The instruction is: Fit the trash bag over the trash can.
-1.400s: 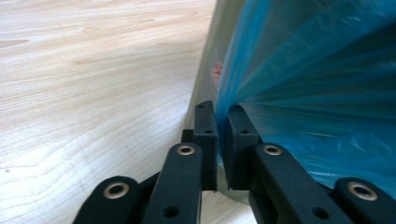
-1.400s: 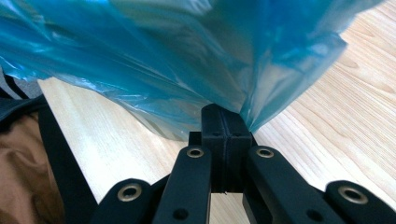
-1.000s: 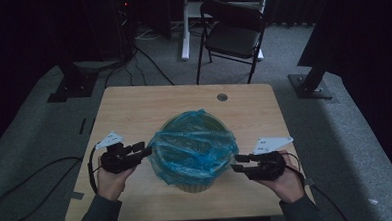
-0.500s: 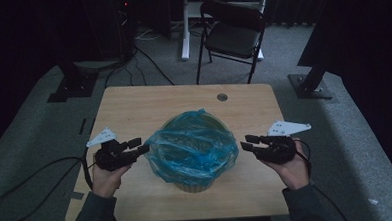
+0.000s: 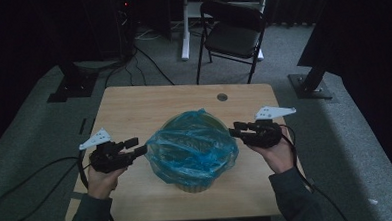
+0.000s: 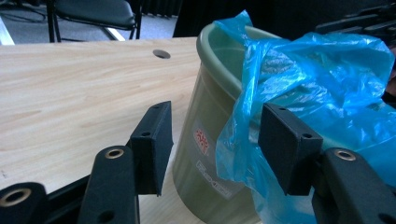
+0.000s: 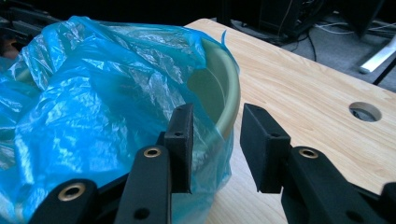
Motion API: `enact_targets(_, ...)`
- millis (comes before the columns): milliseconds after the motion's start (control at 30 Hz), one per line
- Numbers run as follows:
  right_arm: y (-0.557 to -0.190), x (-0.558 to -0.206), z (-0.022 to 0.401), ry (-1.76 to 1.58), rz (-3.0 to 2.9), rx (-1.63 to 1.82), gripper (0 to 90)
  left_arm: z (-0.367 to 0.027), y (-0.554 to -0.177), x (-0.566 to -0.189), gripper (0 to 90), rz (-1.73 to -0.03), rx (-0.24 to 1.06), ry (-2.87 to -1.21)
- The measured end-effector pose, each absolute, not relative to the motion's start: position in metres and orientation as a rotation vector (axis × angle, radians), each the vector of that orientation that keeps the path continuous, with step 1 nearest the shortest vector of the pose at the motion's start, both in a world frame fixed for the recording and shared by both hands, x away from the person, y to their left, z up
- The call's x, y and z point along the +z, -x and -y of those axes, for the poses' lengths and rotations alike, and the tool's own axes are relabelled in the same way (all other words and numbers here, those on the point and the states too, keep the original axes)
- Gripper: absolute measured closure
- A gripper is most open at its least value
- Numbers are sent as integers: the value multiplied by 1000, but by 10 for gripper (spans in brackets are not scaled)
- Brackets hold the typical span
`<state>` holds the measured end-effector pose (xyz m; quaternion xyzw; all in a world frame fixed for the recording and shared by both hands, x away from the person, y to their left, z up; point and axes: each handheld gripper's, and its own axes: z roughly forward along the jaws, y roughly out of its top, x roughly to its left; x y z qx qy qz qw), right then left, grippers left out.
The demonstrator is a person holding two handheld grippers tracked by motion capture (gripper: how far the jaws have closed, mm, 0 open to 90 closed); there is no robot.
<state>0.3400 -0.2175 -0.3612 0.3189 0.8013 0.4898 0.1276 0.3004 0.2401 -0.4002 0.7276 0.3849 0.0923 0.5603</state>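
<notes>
Dim grey carpet surrounds a pale wood-grain table [image 5: 134,108] in the high view, with a black folding chair [image 5: 233,34] behind it and a round cable hole [image 5: 222,97] near the far edge. At the middle of the table stands a pale green plastic bin [image 5: 192,183], round and slightly tapered, draped in a crinkled, glossy blue plastic bag [image 5: 193,148] that bulges over its mouth. The left tongs [image 5: 138,147] sit at the bag's left side and the right tongs [image 5: 233,129] at its right, each held in a hand with a dark sleeve.

From the left gripper view, the bin's smooth wall [image 6: 205,130] carries a small red and white printed label, and its rounded rim curves away above. The thin bag [image 6: 317,79] hangs down over the rim in translucent folds. The left tongs [image 6: 215,140] have just been opening; their flat, matte black pads stand wide, with the bin wall and a hanging flap of bag in the gap, no pad pressing on either.

From the right gripper view, the right tongs [image 7: 215,144] stand partly apart, straddling the thick rounded rim [image 7: 231,100], with the left pad lying against the bag film [image 7: 93,93] inside; whether they pinch it I cannot tell.
</notes>
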Motion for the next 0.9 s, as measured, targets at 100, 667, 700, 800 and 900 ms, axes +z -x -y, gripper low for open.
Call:
enact_targets(100,-344,-363,215,-936,-2348,1410,642,-236,-305,-392,447,-886,225,-1712)
enact_targets(667,-362,-367,209,-952,-2388,1431,886,-178,-364,-381,601,-913,214,-1859)
enact_targets(700,-363,-367,209,-962,-2381,1405,900,-177,-364,-381,650,-913,223,-1863)
enact_targets(800,-366,-368,211,-980,-2365,1402,900,-176,-364,-381,735,-909,257,-1863)
enact_targets(900,-366,-367,212,-994,-2348,1429,900,-181,-365,-380,807,-906,249,-1822)
